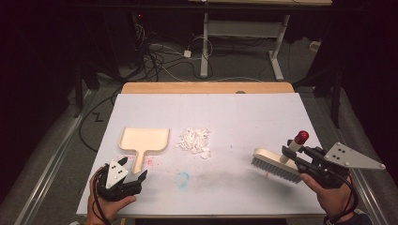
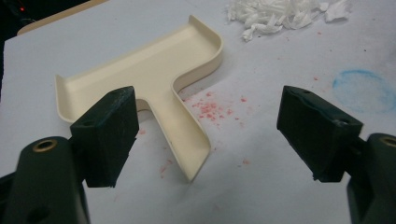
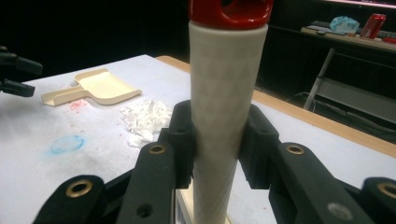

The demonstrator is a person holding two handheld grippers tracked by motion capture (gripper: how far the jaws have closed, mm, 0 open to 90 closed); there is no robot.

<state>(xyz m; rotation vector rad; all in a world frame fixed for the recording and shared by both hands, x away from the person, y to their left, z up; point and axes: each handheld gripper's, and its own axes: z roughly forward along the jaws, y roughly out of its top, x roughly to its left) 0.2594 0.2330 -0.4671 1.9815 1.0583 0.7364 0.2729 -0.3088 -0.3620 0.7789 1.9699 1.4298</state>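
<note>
A cream dustpan (image 1: 143, 139) lies flat at the table's left, its handle (image 2: 187, 140) pointing toward my left gripper (image 1: 133, 168). That gripper (image 2: 210, 135) stands open just short of the handle's end, with nothing between its pads. A pile of white paper scraps (image 1: 195, 139) sits right of the dustpan (image 3: 100, 86). At the right, my right gripper (image 1: 294, 151) is shut on the white handle (image 3: 224, 93) of a brush (image 1: 277, 168) with a red cap (image 1: 301, 137). The bristles rest on the table.
A blue chalk ring (image 1: 183, 178) and red specks (image 2: 210, 107) mark the white table cover (image 1: 244, 112). A wooden strip (image 1: 206, 87) runs along the far edge. Beyond it stand a desk frame (image 1: 244, 33) and floor cables (image 1: 159, 56).
</note>
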